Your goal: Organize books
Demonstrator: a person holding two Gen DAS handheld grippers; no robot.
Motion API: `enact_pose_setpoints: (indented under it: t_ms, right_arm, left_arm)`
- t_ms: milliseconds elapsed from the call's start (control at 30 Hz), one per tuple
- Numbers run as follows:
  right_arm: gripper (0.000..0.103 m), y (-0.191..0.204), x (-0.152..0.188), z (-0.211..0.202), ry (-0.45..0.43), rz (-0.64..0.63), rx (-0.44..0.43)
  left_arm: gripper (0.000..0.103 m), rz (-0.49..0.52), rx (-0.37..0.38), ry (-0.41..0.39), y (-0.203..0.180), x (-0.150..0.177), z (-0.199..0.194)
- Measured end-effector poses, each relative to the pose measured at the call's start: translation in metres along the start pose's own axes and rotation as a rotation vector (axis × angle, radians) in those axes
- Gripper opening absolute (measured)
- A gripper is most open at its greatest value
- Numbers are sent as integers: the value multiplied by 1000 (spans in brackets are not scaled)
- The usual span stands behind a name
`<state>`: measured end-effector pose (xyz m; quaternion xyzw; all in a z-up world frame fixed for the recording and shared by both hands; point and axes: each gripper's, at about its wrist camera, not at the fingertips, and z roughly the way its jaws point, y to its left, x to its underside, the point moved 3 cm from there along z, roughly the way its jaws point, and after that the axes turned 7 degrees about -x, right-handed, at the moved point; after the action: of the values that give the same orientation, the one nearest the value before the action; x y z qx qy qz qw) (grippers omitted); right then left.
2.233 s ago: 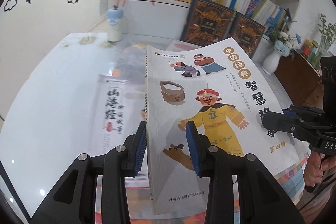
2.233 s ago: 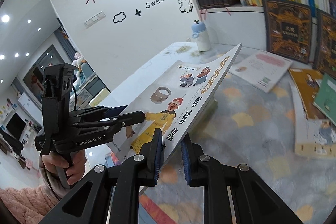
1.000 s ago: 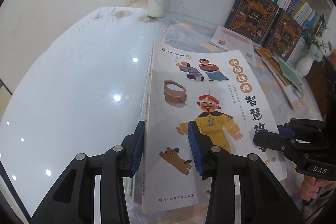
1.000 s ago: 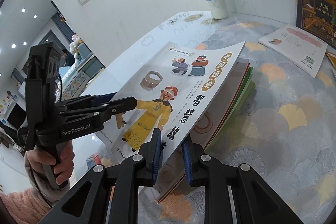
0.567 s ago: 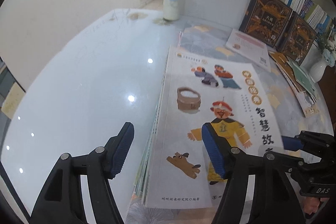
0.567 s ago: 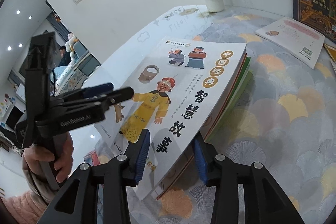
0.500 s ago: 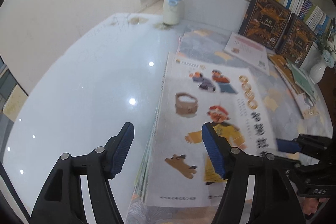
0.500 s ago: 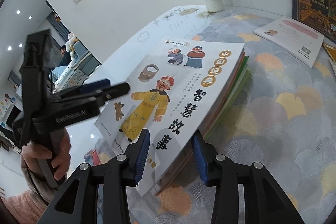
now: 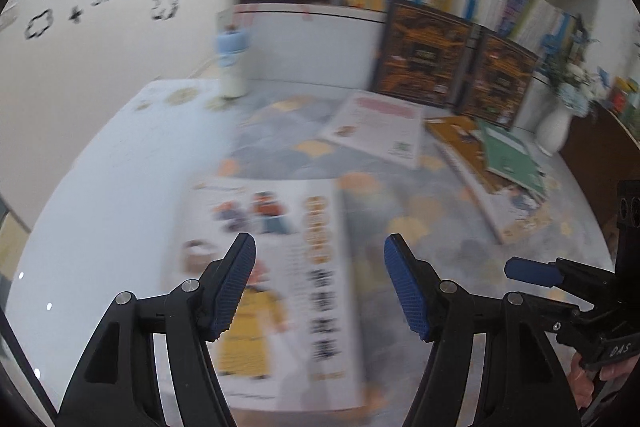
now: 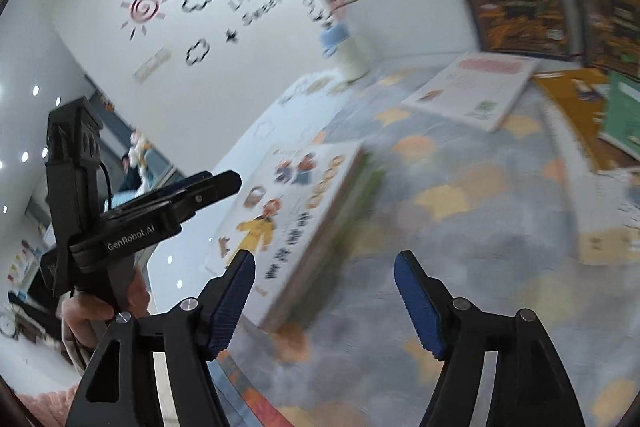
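Note:
The white picture book (image 9: pixel 280 267) with the yellow-robed cartoon figure lies flat on top of a stack of books (image 10: pixel 320 227) on the patterned tablecloth. My left gripper (image 9: pixel 320 287) hangs open above it, pads clear of the cover. My right gripper (image 10: pixel 324 297) has drawn back to the right of the stack; its jaws are opening and nothing is between them. Each gripper shows in the other's view: the right gripper (image 9: pixel 532 273) at the right edge, the left gripper (image 10: pixel 212 187) at the left. Both views are blurred.
A white and pink book (image 9: pixel 376 131) lies flat further back. Orange and green books (image 9: pixel 500 159) overlap at the right. Two dark ornate books (image 9: pixel 424 59) lean against the shelf wall. A blue-capped bottle (image 9: pixel 232 67) and a white vase (image 9: pixel 556 131) stand at the back.
Both grippers let go of the picture book, which dropped flat onto the stack. Both then pulled back and up, and the right jaws spread wider.

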<state>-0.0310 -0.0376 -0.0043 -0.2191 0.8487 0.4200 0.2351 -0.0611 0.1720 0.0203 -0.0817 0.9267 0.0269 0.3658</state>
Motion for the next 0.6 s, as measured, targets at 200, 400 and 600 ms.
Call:
enact_pose_setpoints:
  t_ms: [200, 400, 600]
  right_arm:
    - [70, -68, 7, -70, -103, 126, 85]
    - [70, -157, 13, -137, -254, 315, 154]
    - [70, -229, 12, -155, -332, 431, 211]
  left_arm:
    - [67, 61, 62, -34, -78, -13, 19]
    - [68, 32, 118, 7, -135, -10, 57]
    - [68, 39, 152, -19, -188, -3, 90]
